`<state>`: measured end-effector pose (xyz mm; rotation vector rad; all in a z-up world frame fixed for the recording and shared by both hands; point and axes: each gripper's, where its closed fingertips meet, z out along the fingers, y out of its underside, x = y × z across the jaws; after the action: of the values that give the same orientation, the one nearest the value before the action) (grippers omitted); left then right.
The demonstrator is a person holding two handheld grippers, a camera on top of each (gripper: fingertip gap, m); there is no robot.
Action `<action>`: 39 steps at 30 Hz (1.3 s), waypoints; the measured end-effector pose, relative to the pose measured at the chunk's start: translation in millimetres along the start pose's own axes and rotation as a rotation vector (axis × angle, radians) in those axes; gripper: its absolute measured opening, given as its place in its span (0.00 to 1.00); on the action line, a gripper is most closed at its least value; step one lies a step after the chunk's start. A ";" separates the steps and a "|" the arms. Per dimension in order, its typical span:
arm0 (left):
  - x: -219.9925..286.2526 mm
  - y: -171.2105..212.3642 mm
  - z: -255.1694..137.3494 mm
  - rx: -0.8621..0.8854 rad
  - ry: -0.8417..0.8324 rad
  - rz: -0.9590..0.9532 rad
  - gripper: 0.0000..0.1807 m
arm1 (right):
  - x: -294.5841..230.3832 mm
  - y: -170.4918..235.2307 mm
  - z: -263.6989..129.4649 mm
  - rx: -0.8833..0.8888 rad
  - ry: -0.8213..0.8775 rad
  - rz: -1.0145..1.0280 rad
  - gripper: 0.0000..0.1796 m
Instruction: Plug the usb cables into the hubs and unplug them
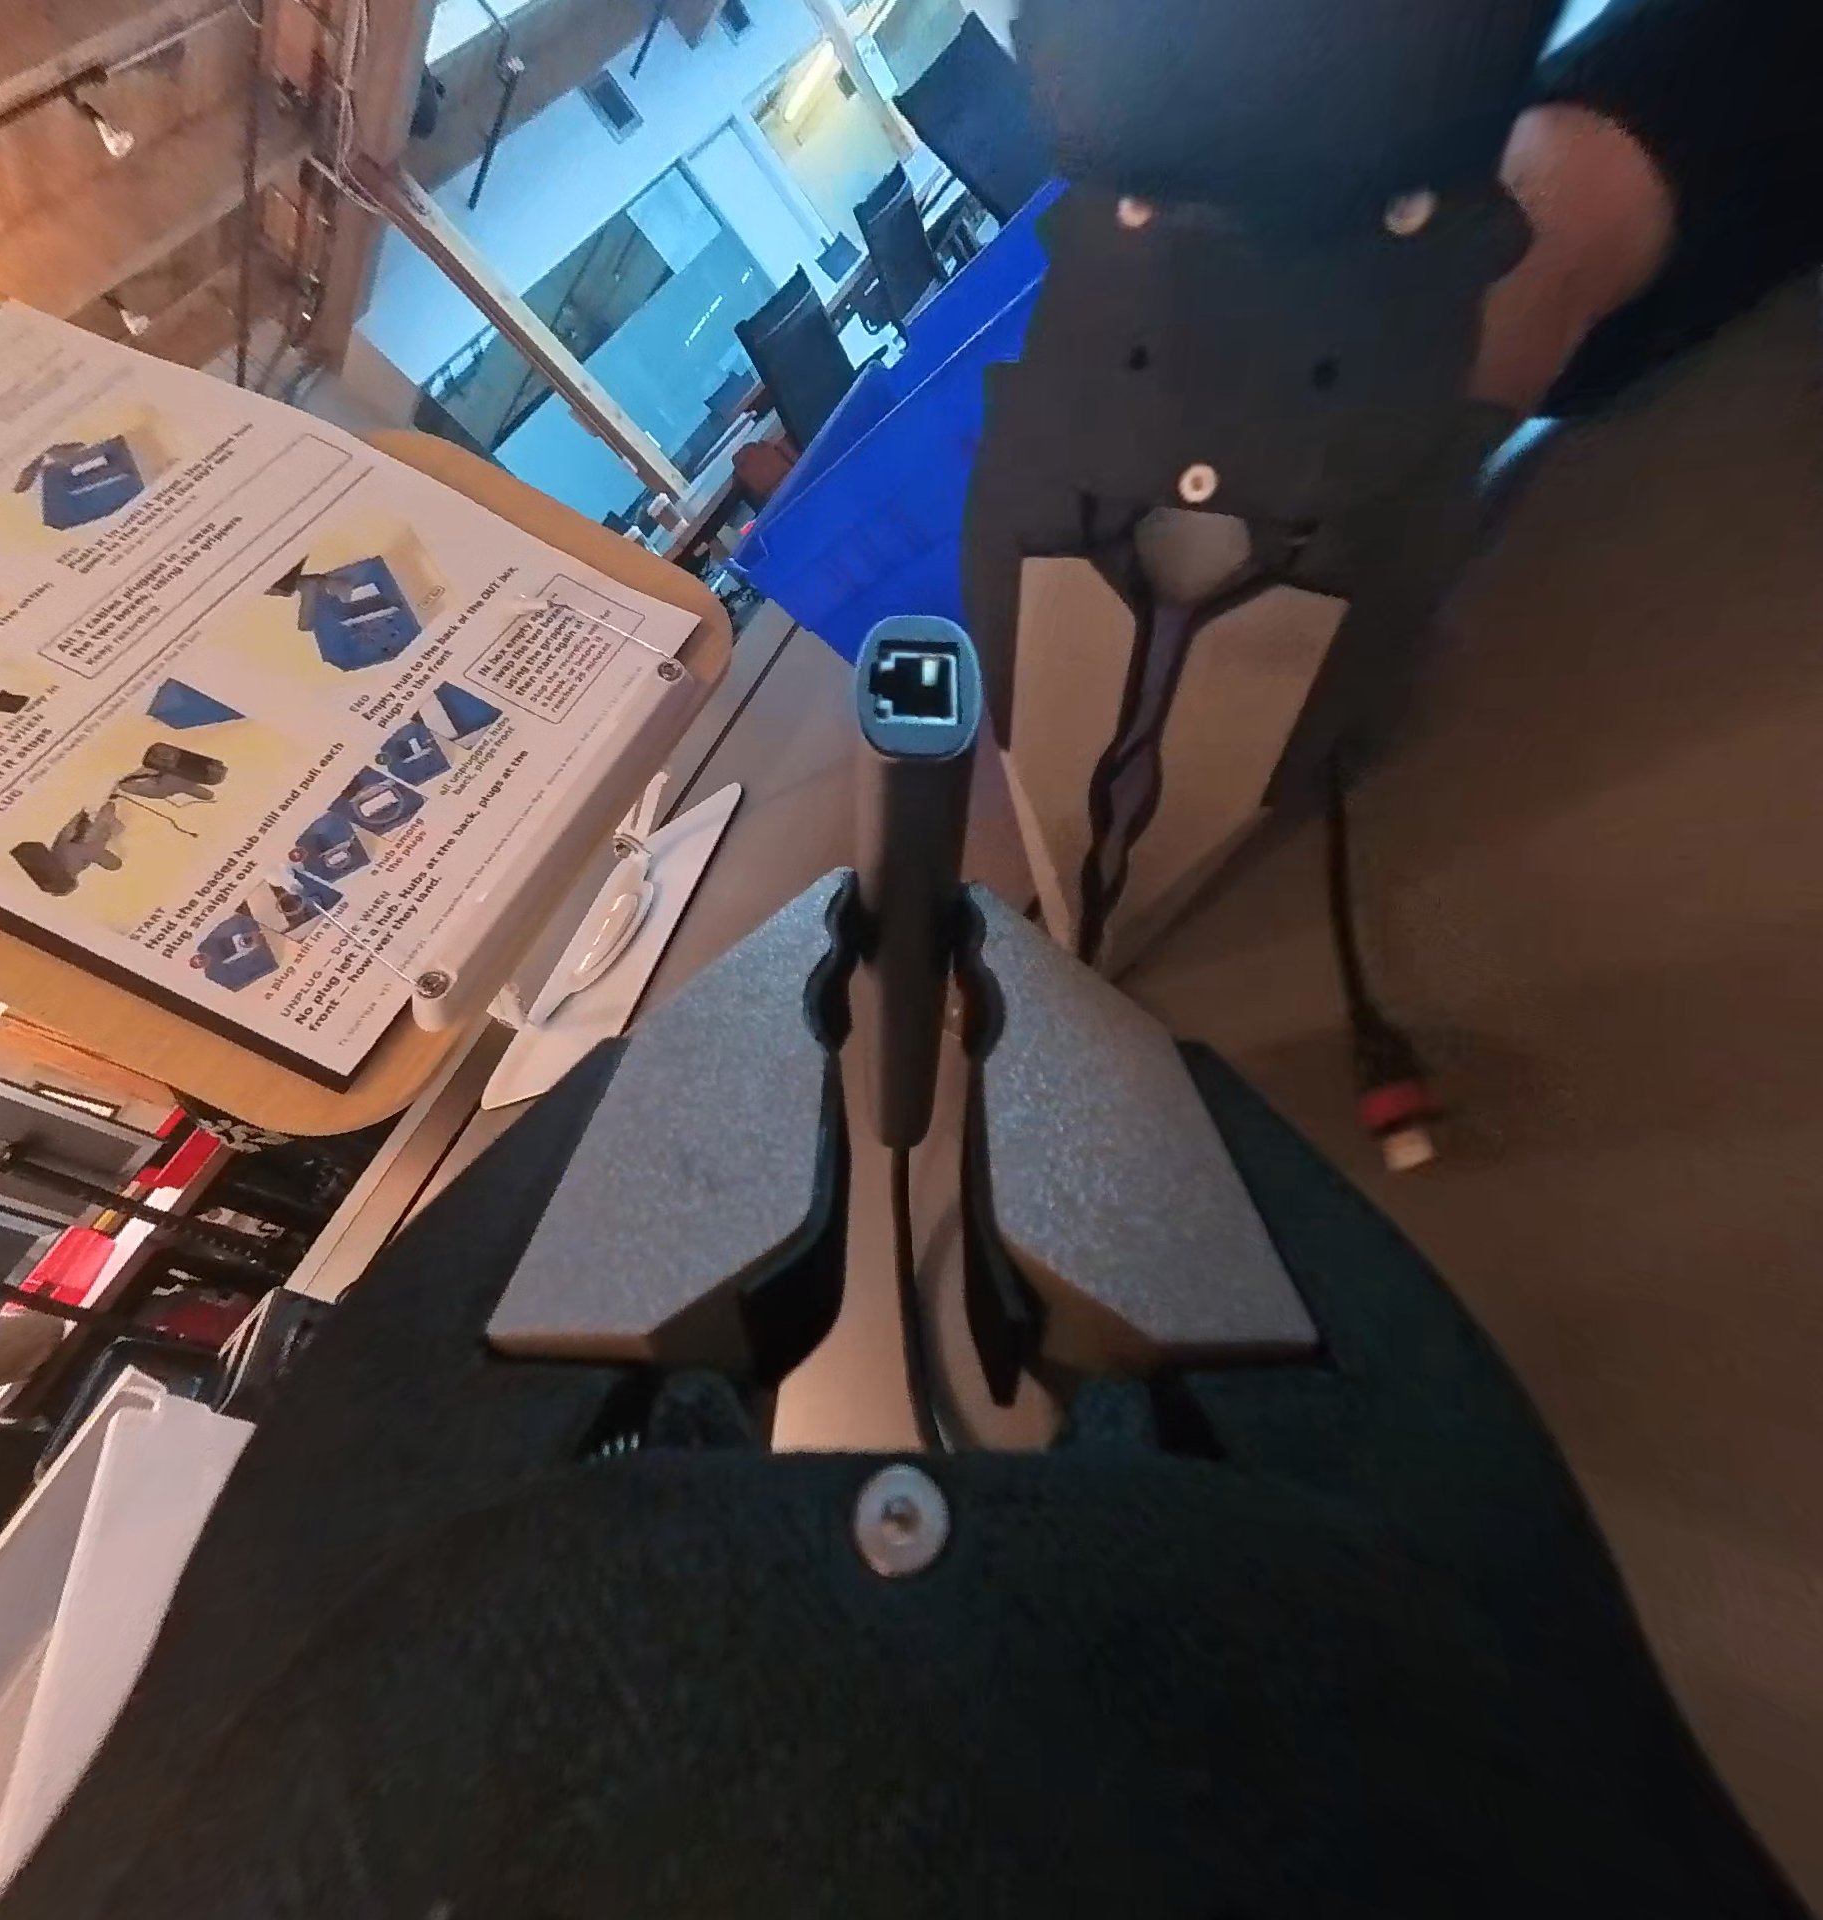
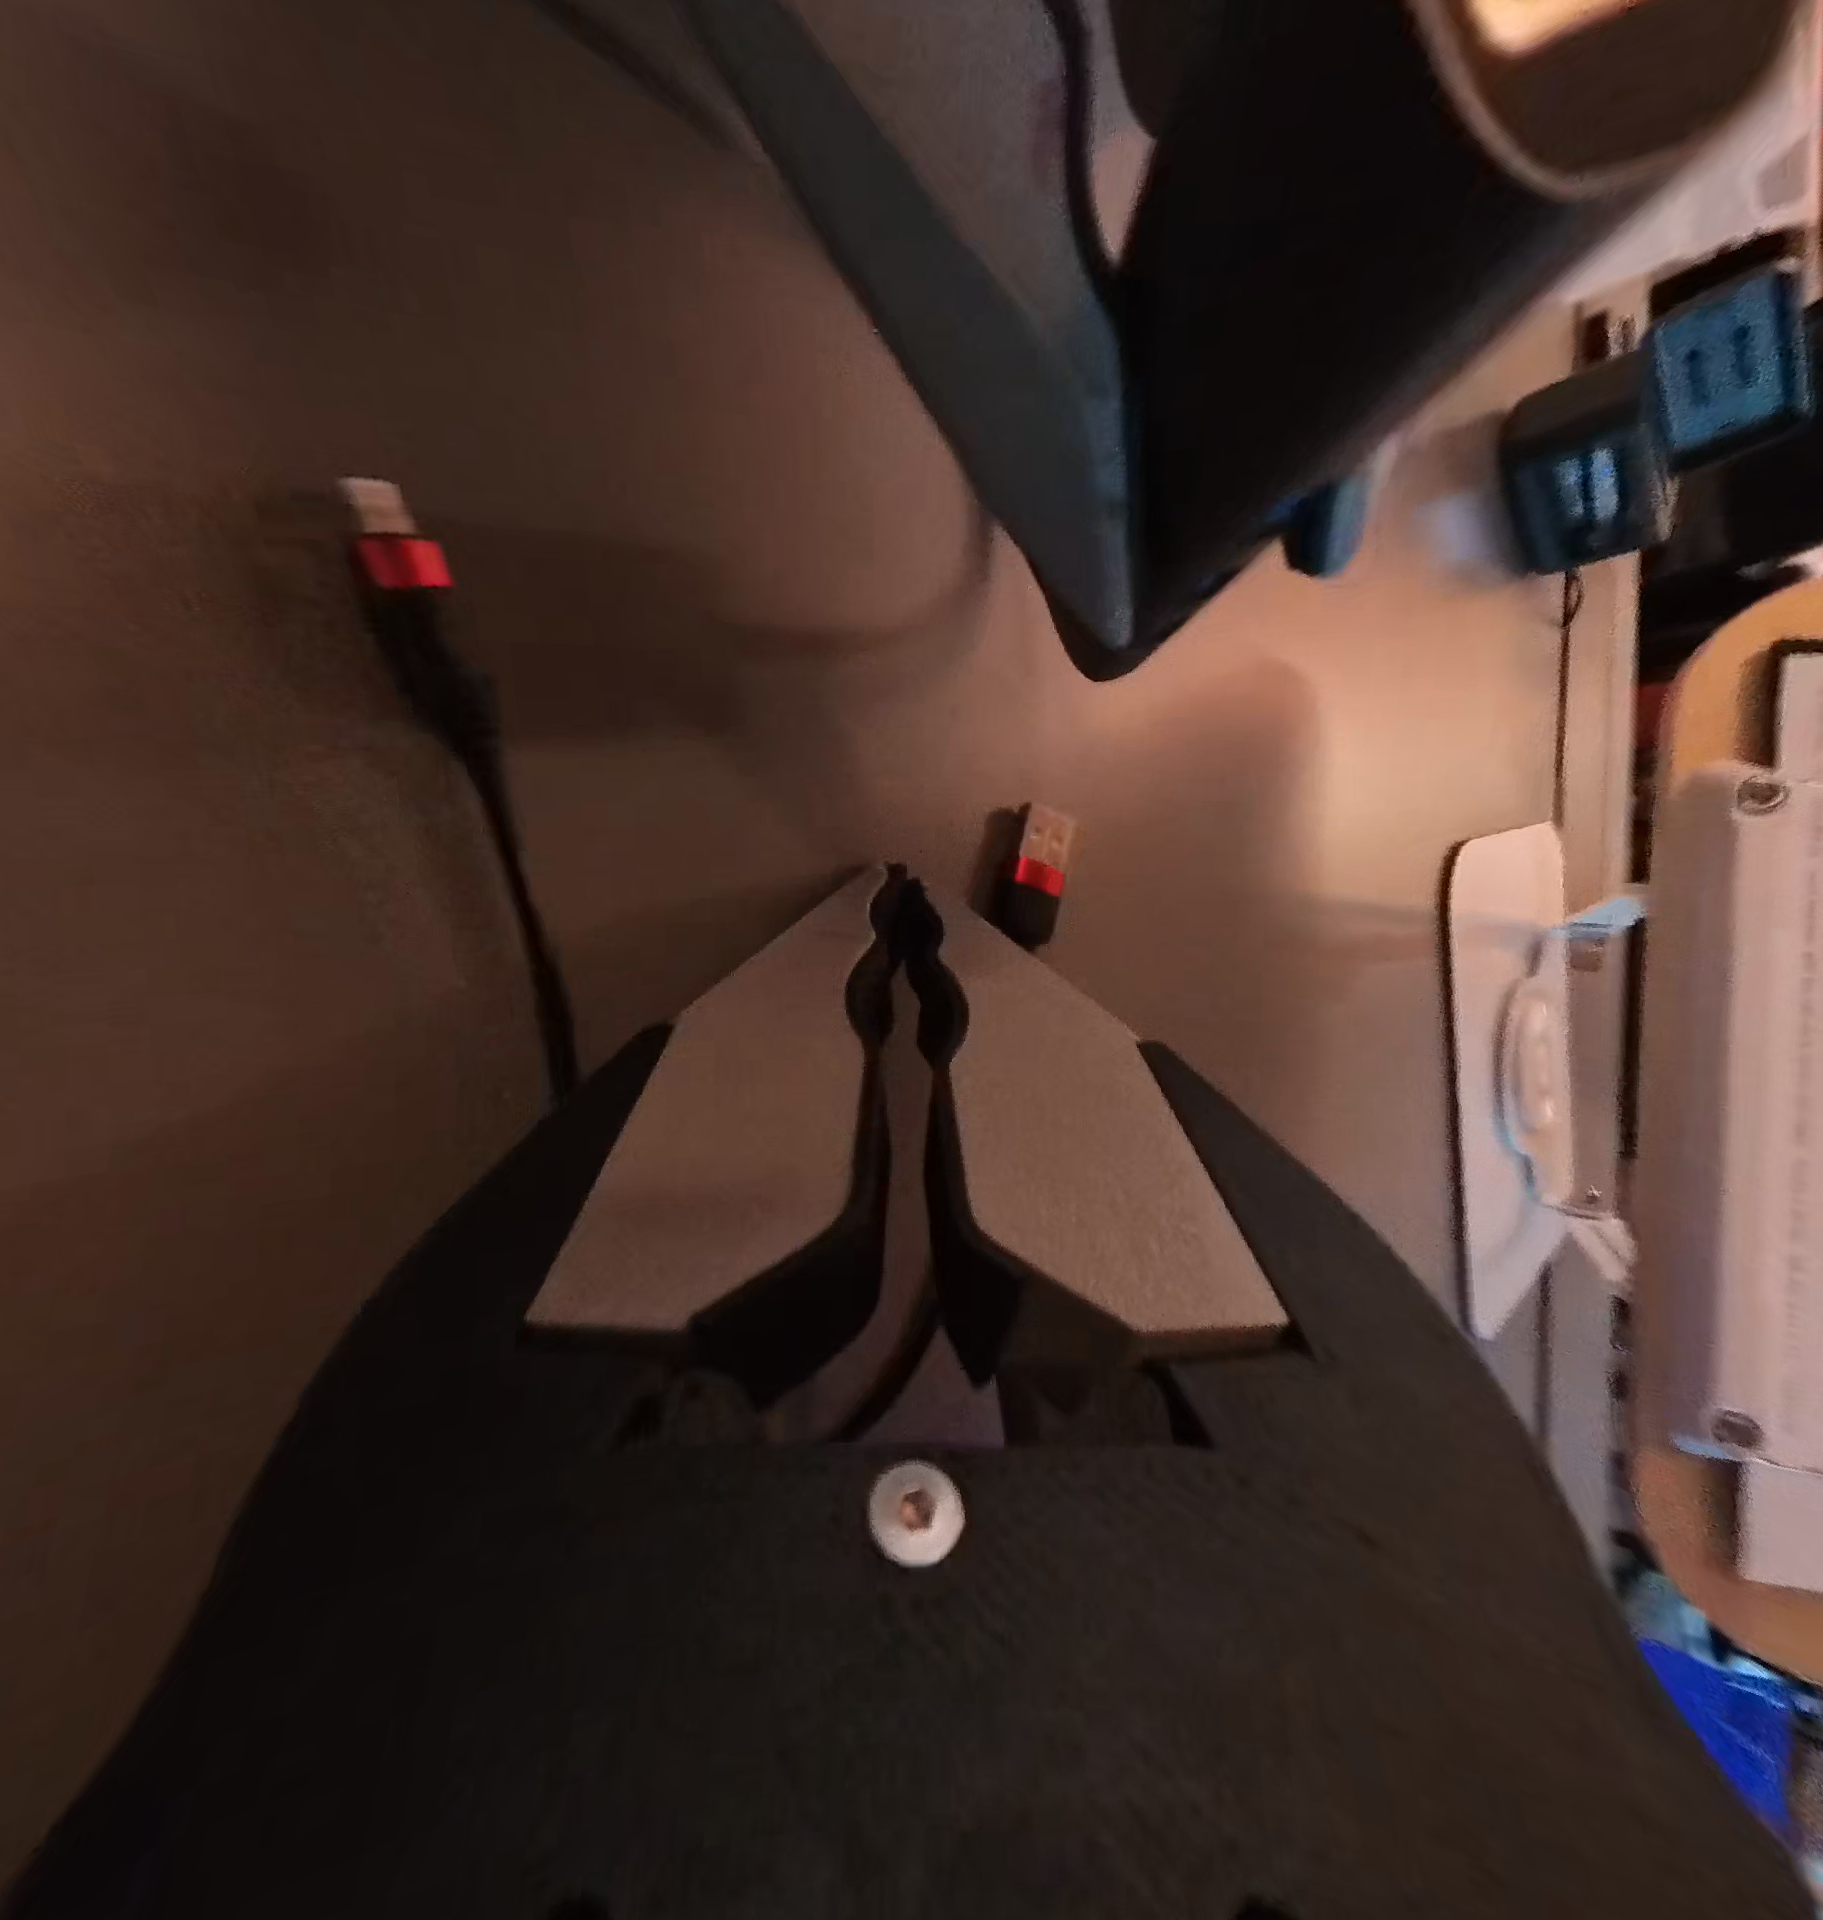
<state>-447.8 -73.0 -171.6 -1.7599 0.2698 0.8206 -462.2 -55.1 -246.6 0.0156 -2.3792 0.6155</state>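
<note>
The hub point(image 1: 912, 821), a slim dark grey stick with a socket in its raised end face and a thin black lead running from its lower end, stands clamped between the fingers of the left claw point(image 1: 909, 920), held up off the table point(image 1: 1561, 935) with its end pointing away from the camera. The right claw point(image 2: 899, 883) is pressed together at the tips with nothing seen between them; it hovers low over the table, its tips just beside a red-collared USB plug point(image 2: 1037, 868) that lies flat with its metal end pointing away. A second red-collared plug point(image 2: 393, 540) on a black cable lies well apart to that claw's left; the left wrist view shows what may be this same plug near the table edge, though blur makes that uncertain. In the left wrist view the right claw appears farther off, behind the hub, with a person's hand on it, and a blue bin point(image 1: 886, 499) sits beyond. A printed instruction sheet point(image 1: 263, 665) on a wooden board rests at the left, and another small dark hub point(image 2: 1582, 488) lies off the table area in the right wrist view. As for progress, no cable sits in the held hub, and both visible plugs lie loose, so the present cycle looks either freshly unplugged or not yet begun. What seems left is for the right claw to open, take the near plug by its collar, and line it up with a port on the hub's side, which these views do not show.
</note>
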 end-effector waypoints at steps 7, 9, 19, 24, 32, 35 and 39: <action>-0.7 0.3 0.1 0.001 0.001 -0.008 0.08 | 35.0 14.9 -9.1 0.038 0.017 0.350 0.00; -0.6 0.6 0.6 0.001 0.004 -0.010 0.08 | 44.7 25.5 -9.5 0.010 -0.041 0.582 0.02; -0.1 0.7 0.8 -0.001 0.004 -0.006 0.08 | 30.1 29.0 5.2 -0.019 -0.311 0.920 0.15; -0.7 0.7 0.6 0.000 0.003 -0.009 0.08 | 30.9 19.9 12.9 -0.051 -0.325 0.857 0.18; 0.0 1.0 0.8 -0.002 0.005 -0.003 0.08 | 24.1 3.8 18.2 0.002 -0.399 0.774 0.07; -4.2 1.5 -0.5 -0.005 -0.018 -0.003 0.08 | 33.9 9.6 17.3 0.016 -0.286 0.717 0.07; -22.5 9.5 -3.4 -0.039 -0.102 -0.038 0.08 | 87.3 16.4 -10.6 0.063 0.025 0.610 0.07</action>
<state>-468.3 -84.3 -163.7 -1.7480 0.1533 0.8900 -526.2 -23.0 -192.9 -0.7056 -2.3291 0.9591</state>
